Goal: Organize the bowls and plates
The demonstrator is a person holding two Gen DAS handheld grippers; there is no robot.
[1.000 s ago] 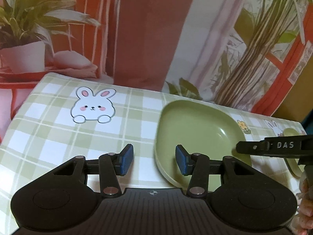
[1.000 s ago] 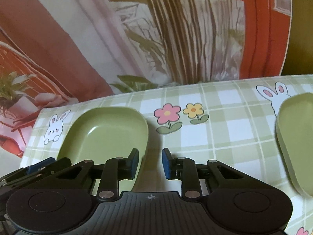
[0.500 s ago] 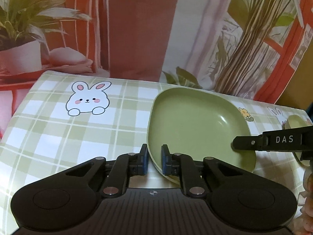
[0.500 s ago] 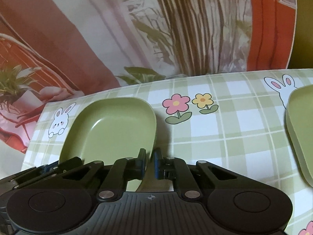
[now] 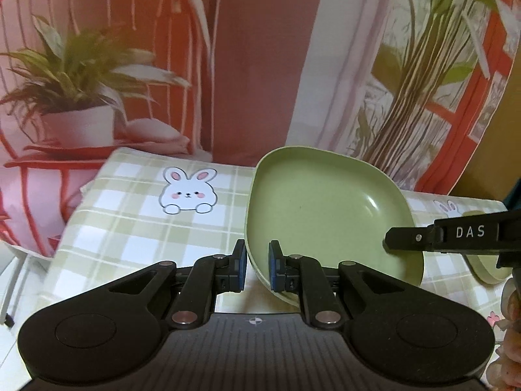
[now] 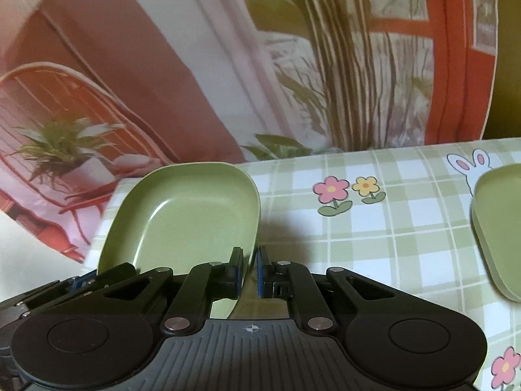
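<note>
A light green squarish plate (image 5: 322, 208) hangs above the checked tablecloth (image 5: 136, 221), held from two sides. My left gripper (image 5: 257, 265) is shut on its near-left rim, blue pads on either side of the edge. The right gripper's black finger marked DAS (image 5: 456, 233) reaches over the plate's right rim in the left wrist view. Seen from the right wrist, the same plate (image 6: 185, 215) is at the left, and my right gripper (image 6: 250, 272) is shut on its right rim. A shadow lies under the plate on the cloth.
A second green plate (image 6: 501, 228) rests on the cloth at the right edge; its rim (image 5: 485, 267) shows behind the right gripper. A printed backdrop (image 5: 260, 65) hangs behind the table's far edge. Fingertips of a hand (image 5: 511, 309) appear low right.
Both grippers closed on the plate's opposite rims, then rose with it. The plate has come up off the cloth and now covers part of the backdrop.
</note>
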